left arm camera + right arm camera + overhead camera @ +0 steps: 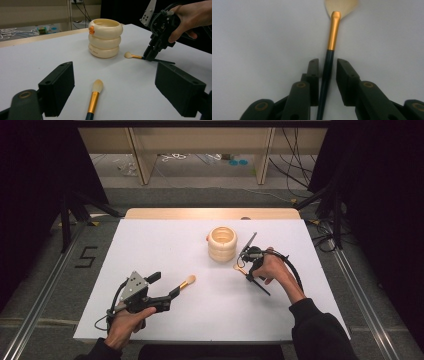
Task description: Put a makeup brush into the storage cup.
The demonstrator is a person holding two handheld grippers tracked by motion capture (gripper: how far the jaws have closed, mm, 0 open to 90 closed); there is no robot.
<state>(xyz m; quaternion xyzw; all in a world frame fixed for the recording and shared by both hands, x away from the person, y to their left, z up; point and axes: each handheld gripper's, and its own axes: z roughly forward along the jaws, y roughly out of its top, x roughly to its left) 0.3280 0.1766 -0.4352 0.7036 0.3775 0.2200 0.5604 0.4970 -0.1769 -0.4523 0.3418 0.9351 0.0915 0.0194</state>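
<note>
Two makeup brushes with gold ferrules and dark handles lie on the white table (150, 245). One brush (93, 98) rests between the wide-apart jaws of my left gripper (117, 82), which is open and does not touch it; from above, its tip (188, 281) lies just ahead of that gripper (165, 285). The other brush (329, 60) has its handle between the jaws of my right gripper (327, 62), with a thin gap still showing on one side. That gripper (245, 266) points down beside a cream ringed holder (222, 243).
The cream holder (105, 38) stands upright near the table's middle, with a small orange knob on its rim. The second brush (133, 56) lies flat just right of the holder. A wooden edge (210, 213) runs along the table's far side.
</note>
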